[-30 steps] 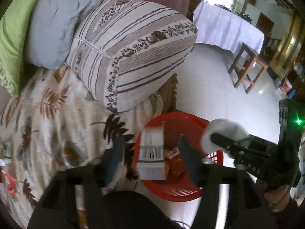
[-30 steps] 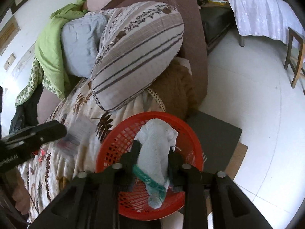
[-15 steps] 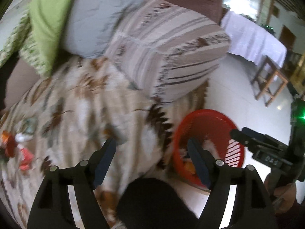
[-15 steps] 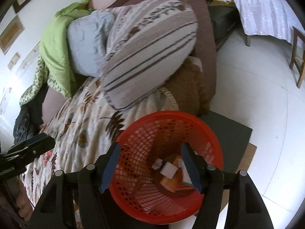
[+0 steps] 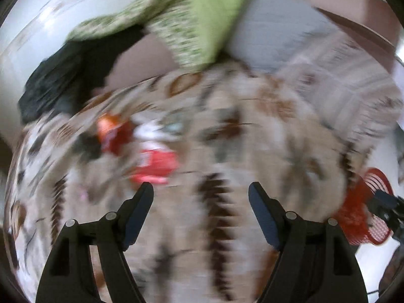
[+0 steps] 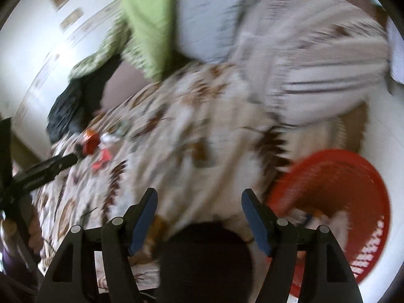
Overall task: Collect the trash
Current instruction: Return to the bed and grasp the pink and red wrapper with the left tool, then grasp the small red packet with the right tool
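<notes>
Left claw (image 5: 200, 194): jaws apart, nothing between them, held above the leaf-print bedspread (image 5: 227, 151). Right claw (image 6: 197, 202): jaws likewise apart and empty, over the near edge of the same bedspread. Trash on hand: a small cluster of wrappers (image 5: 154, 164), red and white with an orange-red piece behind, lying on the bedspread just ahead and left of the left claw; in the right wrist view the cluster (image 6: 97, 149) sits well off to the left, near the tip of the other tool. Receptacle: red mesh basket (image 6: 348, 202) on the floor beside the bed, some scraps visible in it, well apart from the wrappers. Surroundings: striped pillow (image 6: 328, 75), grey pillow (image 5: 272, 32), green blanket (image 5: 209, 12), dark garment (image 5: 68, 75). Hazards, judged: both views are heavily smeared, so individual wrappers cannot be told apart and a closing claw may pinch bedspread fabric with the trash, or take only one piece and scatter the rest. Light, crinkly wrappers may slip from a shallow grip on the carry across to the basket and land on the floor. Both claws converging on one cluster risks a knock between the tools.
</notes>
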Motion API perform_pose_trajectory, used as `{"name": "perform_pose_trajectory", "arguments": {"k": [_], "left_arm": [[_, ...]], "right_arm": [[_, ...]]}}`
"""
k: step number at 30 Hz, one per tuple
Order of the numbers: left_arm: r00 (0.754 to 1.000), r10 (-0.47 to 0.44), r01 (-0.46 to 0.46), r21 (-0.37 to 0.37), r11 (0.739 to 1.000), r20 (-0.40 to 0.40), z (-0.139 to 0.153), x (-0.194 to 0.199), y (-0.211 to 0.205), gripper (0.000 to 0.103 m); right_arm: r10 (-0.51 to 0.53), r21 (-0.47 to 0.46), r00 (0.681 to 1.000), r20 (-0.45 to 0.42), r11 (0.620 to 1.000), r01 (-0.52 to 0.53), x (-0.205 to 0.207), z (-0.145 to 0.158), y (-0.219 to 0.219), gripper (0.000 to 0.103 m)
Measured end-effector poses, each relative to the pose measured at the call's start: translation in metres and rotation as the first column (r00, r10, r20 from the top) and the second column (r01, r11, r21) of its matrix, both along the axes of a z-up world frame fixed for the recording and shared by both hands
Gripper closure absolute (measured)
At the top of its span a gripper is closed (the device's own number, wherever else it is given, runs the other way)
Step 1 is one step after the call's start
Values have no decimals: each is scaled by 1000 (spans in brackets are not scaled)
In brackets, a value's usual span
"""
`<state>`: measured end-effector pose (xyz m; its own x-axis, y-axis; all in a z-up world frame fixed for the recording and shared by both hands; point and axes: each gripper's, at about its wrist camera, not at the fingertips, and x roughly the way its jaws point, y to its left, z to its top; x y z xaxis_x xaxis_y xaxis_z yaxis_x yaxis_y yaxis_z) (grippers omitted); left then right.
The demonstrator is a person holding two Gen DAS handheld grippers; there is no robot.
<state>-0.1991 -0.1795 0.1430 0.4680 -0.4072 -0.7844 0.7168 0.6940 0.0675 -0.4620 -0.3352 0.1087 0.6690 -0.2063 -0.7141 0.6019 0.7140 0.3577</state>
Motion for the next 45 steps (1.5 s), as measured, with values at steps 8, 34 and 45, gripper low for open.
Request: {"name": "perform_pose_trajectory", "arguments": {"k": [8,34,45], "left_arm": [[970,244,-244,13,970,-14,-22,137,61,23],[973,225,-220,77,972,-57,-83,194,57,77],[947,311,-313,-15,950,-78,-58,140,111,76]], "right_arm": [[197,-8,980,-33,980,-198,84,-8,42,30],[507,3,858,-78,861,-508,300,-58,64,29],[537,88,837,-104,843,-530,374,-90,89,92]]}}
